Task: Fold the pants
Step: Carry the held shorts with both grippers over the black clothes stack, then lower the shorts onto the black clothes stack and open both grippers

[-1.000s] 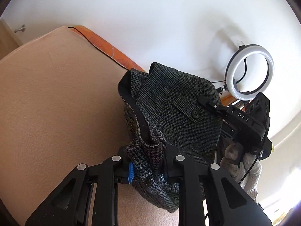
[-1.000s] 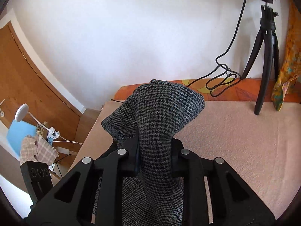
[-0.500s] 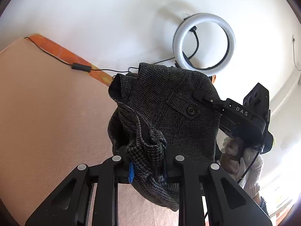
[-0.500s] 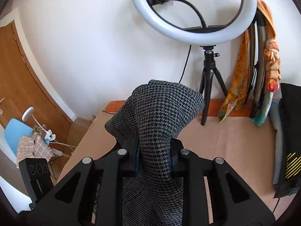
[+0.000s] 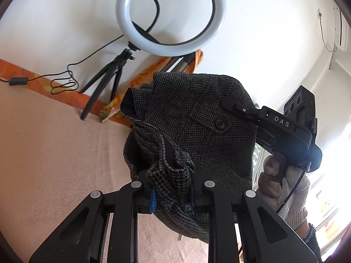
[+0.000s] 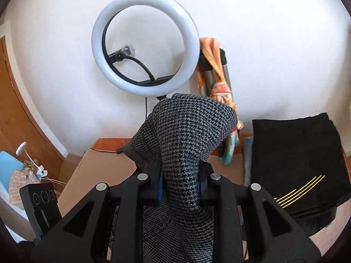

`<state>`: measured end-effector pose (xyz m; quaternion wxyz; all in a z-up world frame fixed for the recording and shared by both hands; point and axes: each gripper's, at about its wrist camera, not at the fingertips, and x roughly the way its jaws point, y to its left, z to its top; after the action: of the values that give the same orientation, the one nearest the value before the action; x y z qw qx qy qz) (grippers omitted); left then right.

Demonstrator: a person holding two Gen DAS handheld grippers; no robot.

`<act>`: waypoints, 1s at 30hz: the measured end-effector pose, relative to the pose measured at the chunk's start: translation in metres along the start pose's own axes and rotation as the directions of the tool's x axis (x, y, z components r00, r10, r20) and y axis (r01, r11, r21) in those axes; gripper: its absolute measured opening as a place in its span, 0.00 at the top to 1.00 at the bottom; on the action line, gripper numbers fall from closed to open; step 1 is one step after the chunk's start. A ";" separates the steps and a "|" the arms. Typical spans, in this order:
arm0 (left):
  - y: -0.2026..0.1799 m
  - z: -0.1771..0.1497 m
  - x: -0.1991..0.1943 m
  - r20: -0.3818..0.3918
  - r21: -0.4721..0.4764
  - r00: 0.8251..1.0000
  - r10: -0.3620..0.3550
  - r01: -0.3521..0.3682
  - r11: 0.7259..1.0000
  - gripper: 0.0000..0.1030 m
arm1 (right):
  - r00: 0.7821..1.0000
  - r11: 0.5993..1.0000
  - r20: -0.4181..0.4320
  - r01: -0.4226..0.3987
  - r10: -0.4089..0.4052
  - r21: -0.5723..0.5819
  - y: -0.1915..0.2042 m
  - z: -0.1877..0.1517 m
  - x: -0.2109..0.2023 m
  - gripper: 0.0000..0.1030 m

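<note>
- The pants (image 5: 197, 131) are a dark grey houndstooth weave, bunched and held up in the air above the beige padded surface (image 5: 54, 153), not lying on it.
- In the left wrist view a pocket flap with a black button (image 5: 221, 123) faces the camera, and a darker inner band with a pale stitched edge curls along the near fold.
- The left gripper (image 5: 172, 194) is clenched on a gathered wad of the pants; cloth fills the gap between its fingers and hangs below them.
- The right gripper (image 6: 179, 184) grasps another part of the pants; a thick roll of cloth rises between its fingers and flops over at the far end.
- In the left wrist view the right gripper (image 5: 228, 104) touches the right edge of the pants beside the button, held by a gloved hand (image 5: 283, 182).
- A ring light (image 6: 145, 43) on a tripod (image 5: 105, 81) stands at the far edge by the white wall.
- An orange patterned cloth (image 6: 219, 92) hangs just right of the light.
- A black folded garment with yellow stripes (image 6: 298, 164) lies on the right.
</note>
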<state>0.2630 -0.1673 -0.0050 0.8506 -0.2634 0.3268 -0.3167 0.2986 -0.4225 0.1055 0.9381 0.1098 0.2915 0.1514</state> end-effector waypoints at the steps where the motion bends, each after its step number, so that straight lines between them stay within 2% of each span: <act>1: -0.007 0.002 0.013 -0.006 0.007 1.000 -0.012 0.012 1.000 0.81 | 1.000 1.000 0.008 0.018 -0.018 -0.006 -0.010 0.005 -0.006 0.78; 8: -0.057 0.002 0.083 -0.027 0.063 0.996 -0.080 0.082 0.995 0.81 | 0.994 0.995 0.056 0.097 -0.098 0.015 -0.088 0.035 -0.034 0.78; 14: -0.087 -0.002 0.149 -0.041 0.123 0.995 -0.092 0.097 0.988 0.81 | 0.989 0.992 0.074 0.125 -0.126 0.017 -0.155 0.054 -0.038 0.78; 18: -0.094 -0.012 0.186 -0.041 0.152 0.996 -0.081 0.086 0.985 0.81 | 0.991 0.993 0.071 0.113 -0.114 0.021 -0.195 0.062 -0.023 0.78; 24: -0.068 -0.031 0.234 -0.106 0.122 0.994 -0.027 0.040 0.992 0.81 | 0.989 0.989 -0.020 0.147 -0.147 0.012 -0.245 0.052 0.031 0.78; 27: -0.062 -0.040 0.240 -0.125 0.127 0.992 -0.012 0.028 0.991 0.81 | 0.973 0.974 -0.055 0.225 -0.223 0.033 -0.265 0.044 0.050 0.70; 29: -0.065 -0.044 0.241 -0.141 0.163 0.990 -0.003 0.026 0.986 0.79 | 0.956 0.956 -0.072 0.288 -0.284 0.055 -0.280 0.042 0.054 0.57; 30: -0.067 -0.044 0.240 -0.146 0.173 0.989 0.003 0.022 0.985 0.78 | 0.947 0.946 -0.073 0.319 -0.314 0.065 -0.285 0.042 0.054 0.54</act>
<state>0.3470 -0.3924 -0.0834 0.8427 -0.1660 0.3578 -0.3664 0.4278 -0.6737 0.0273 0.9360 0.0923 0.3396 -0.0088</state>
